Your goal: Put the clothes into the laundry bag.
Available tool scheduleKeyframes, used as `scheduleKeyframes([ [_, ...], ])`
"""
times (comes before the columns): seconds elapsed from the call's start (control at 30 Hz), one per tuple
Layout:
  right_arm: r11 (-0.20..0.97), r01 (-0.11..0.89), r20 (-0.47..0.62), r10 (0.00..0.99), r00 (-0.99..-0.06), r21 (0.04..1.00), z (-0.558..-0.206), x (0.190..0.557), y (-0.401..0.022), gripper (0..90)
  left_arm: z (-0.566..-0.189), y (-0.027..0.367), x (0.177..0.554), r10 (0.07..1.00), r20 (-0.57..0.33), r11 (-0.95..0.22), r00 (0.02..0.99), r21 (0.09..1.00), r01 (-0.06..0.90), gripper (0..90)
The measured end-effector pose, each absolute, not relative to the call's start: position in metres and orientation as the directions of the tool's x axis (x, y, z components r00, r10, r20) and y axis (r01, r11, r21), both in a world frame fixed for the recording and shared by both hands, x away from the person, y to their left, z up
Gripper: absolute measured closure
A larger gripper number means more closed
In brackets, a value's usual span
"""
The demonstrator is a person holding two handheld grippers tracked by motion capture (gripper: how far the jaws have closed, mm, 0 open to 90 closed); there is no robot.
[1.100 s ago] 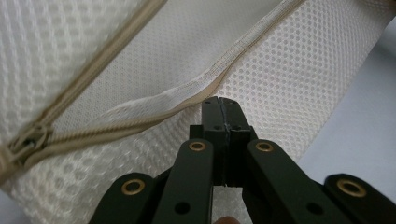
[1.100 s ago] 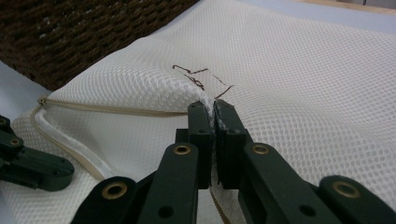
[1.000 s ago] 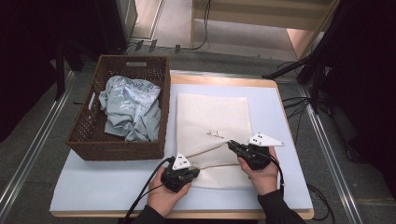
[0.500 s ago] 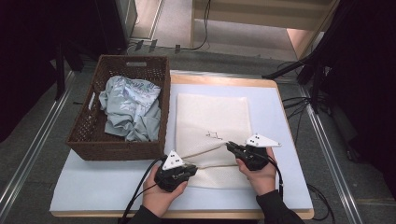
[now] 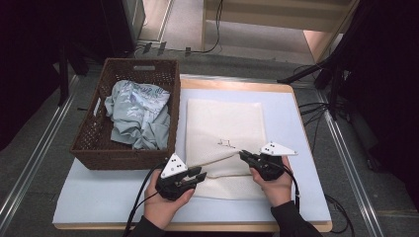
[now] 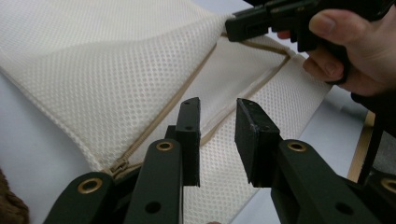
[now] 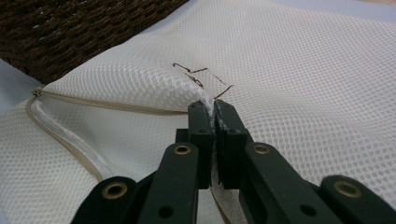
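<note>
A cream mesh bag (image 5: 225,133) is laid flat on the pale mat (image 5: 306,148) that covers the table, just right of a wicker basket (image 5: 123,148) in which a crumpled blue cloth (image 5: 136,118) is held; the bag's near end is unzipped, and its zipper (image 6: 154,133) is seen running along the opening, with the pull (image 6: 119,164) at the near left corner. The right gripper (image 5: 245,156) is clamped on a pinch of the upper mesh layer beside the opening, so that the fabric is drawn up into a ridge; a small brown thread mark (image 7: 198,74) is seen just beyond its jaws. The left gripper (image 5: 198,174) is held over the bag's near left corner; its jaws have just been opening and are parted, with nothing pinched between them, the mesh and zipper being seen below the gap.
</note>
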State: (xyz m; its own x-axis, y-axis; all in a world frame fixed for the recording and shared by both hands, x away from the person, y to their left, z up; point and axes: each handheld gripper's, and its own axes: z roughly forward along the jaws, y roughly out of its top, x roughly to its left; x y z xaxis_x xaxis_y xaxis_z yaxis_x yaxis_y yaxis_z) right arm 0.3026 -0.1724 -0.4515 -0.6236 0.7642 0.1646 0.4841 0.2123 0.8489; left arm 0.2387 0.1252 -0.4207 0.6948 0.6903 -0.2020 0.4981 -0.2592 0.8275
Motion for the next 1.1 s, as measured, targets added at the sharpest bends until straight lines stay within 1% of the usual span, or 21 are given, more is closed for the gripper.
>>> scheduleKeyframes([
  [0.3, 0.217, 0.483, 0.159, 0.766, -0.623, 0.848, -0.452, 0.302, -0.172, 87.1, -0.403, 0.134, 0.244, 0.704, -0.187, -0.238, 0.685, 0.846, 0.476, 71.2],
  [0.7, 0.226, 0.482, 0.152, 0.765, -0.625, 0.846, -0.454, 0.302, -0.17, 87.1, -0.381, 0.155, 0.256, 0.749, -0.168, -0.194, 0.641, 0.869, 0.456, 71.5],
  [1.1, 0.233, 0.483, 0.147, 0.765, -0.626, 0.844, -0.456, 0.302, -0.169, 87.1, -0.375, 0.171, 0.271, 0.782, -0.162, -0.17, 0.602, 0.874, 0.455, 71.4],
])
